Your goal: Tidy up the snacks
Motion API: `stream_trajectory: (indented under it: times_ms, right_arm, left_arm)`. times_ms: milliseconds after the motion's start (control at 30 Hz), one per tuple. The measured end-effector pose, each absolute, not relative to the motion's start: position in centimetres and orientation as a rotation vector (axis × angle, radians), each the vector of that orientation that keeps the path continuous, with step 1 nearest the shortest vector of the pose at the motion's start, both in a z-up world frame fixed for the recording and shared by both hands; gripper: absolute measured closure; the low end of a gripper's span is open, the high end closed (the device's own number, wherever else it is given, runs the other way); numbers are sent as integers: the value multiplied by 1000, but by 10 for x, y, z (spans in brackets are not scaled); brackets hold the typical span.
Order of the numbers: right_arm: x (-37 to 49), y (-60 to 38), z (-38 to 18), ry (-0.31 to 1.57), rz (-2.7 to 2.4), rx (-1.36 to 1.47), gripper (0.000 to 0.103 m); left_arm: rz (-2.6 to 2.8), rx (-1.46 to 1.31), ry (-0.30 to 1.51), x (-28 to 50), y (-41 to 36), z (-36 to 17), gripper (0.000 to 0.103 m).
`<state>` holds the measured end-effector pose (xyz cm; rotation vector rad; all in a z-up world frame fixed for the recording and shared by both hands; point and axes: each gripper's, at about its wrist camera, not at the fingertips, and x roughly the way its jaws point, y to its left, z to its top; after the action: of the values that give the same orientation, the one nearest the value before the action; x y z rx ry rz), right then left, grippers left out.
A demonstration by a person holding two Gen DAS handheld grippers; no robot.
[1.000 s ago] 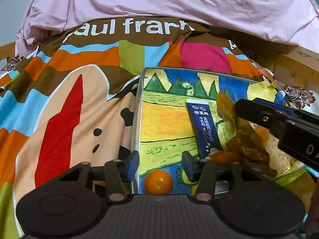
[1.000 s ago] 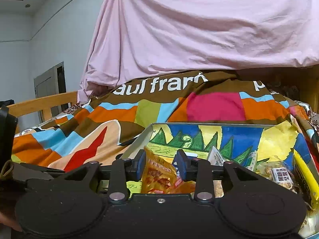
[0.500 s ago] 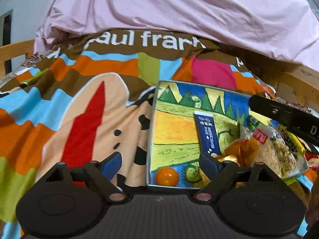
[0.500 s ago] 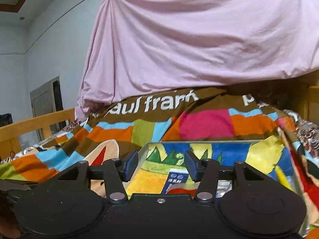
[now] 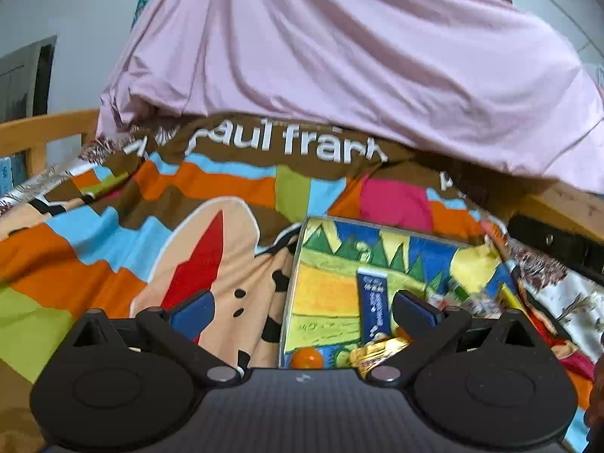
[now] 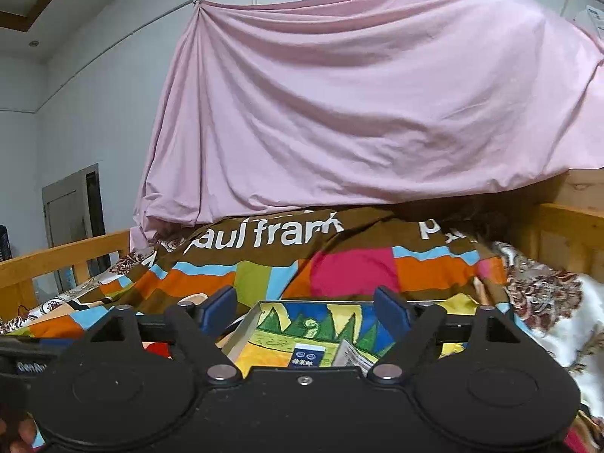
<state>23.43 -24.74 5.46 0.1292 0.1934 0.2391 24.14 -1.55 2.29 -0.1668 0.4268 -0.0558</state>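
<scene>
Tray (image 5: 290,302) with painted cartoon bottom sits on patchwork blanket (image 5: 113,234), at about 1 o'clock from left gripper (image 5: 302,311). Blue sachet (image 5: 373,309) lies flat in tray, long axis roughly 12-to-6, just inside the left gripper's right finger. Orange ball (image 5: 306,358) at tray's near edge, dead ahead at 12, low between the fingers. Gold wrapper (image 5: 381,351) just beside it at 3 o'clock, more packets (image 5: 468,302) bunched at tray's right side, blurred.

Left gripper spread wide, empty, touching nothing; looks the nearer one to ball and sachet.

Right gripper (image 6: 305,309) also spread wide and empty, held above tray's (image 6: 241,324) near end; sachet (image 6: 307,355) at its 6 o'clock, white packet (image 6: 349,353) just right of that, both half hidden by gripper body.

Likely next grab: ball or sachet, a short drop forward for the left.
</scene>
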Motion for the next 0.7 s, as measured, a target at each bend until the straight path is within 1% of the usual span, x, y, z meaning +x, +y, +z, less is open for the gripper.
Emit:
stream_trajectory:
  times_ms: [333, 567, 700]
  right_arm:
    - [170, -268, 68, 198, 176, 161, 9]
    - [123, -279, 70, 205, 147, 160, 1]
    - [103, -281, 66, 218, 134, 160, 1]
  left_arm:
    - [-73, -173, 364, 187, -22, 52, 1]
    - [-79, -186, 345, 150, -25, 62, 0]
    - [-66, -199, 348, 131, -25, 63, 0]
